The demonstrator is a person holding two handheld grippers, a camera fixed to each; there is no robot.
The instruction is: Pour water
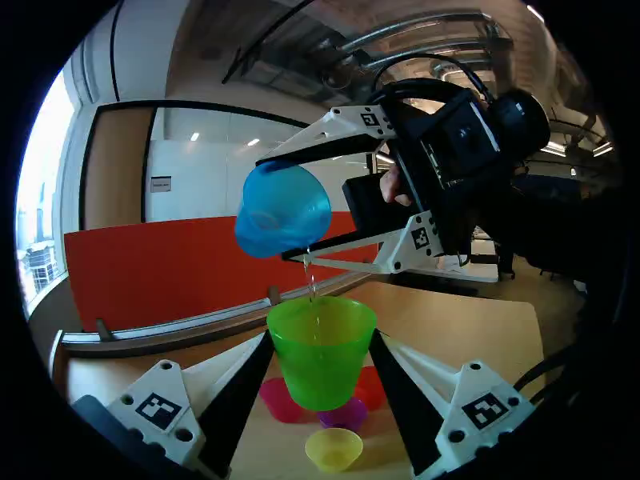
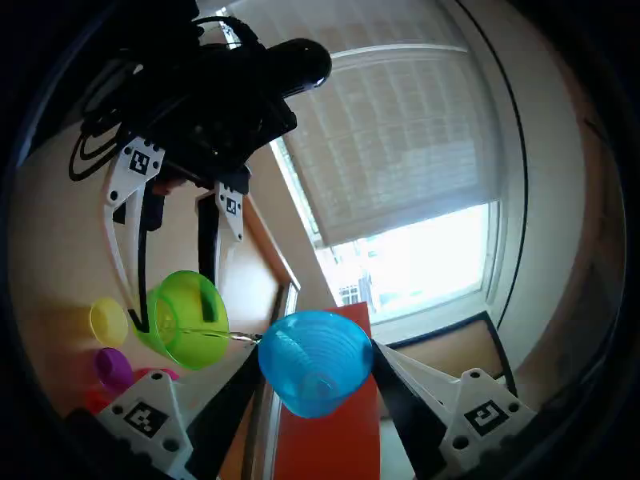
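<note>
In the left gripper view my left gripper point(image 1: 320, 356) is shut on a green cup point(image 1: 322, 352), held upright above the table. Above it, the right gripper point(image 1: 296, 210) holds a blue cup point(image 1: 282, 208) tipped over, and a thin stream of water point(image 1: 310, 282) falls from its rim into the green cup. In the right gripper view my right gripper point(image 2: 316, 364) is shut on the blue cup point(image 2: 314, 362), with the water stream point(image 2: 216, 333) running to the green cup point(image 2: 186, 318) held by the left gripper point(image 2: 178, 316).
Small cups lie on the wooden table point(image 1: 464, 320) under the green cup: pink point(image 1: 280, 398), purple point(image 1: 342, 416), yellow point(image 1: 333, 448) and red point(image 1: 371, 386). A red panel point(image 1: 160, 264) stands behind the table. A bright window point(image 2: 400, 272) is in the right gripper view.
</note>
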